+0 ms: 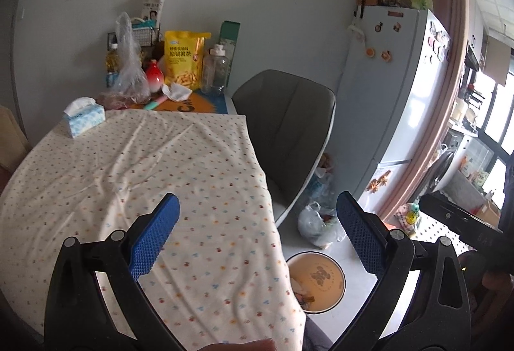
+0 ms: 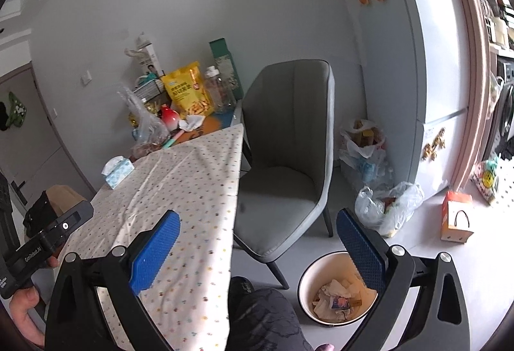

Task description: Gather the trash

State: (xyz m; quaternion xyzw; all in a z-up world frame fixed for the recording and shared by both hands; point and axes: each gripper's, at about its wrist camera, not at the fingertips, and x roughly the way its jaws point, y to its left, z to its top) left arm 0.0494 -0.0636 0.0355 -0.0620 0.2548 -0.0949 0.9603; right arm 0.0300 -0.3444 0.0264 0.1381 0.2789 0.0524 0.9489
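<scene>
One table, one chair, one fridge and one bin show. On the table stand one tissue box, one yellow pouch and one clear bottle. Three plastic bags lie on the floor, plus one orange carton.

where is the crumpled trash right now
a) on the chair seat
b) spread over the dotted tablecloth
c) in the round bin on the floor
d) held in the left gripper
c: the right wrist view shows crumpled paper and wrappers lying inside the round bin on the floor by the chair, whose seat is bare.
</scene>
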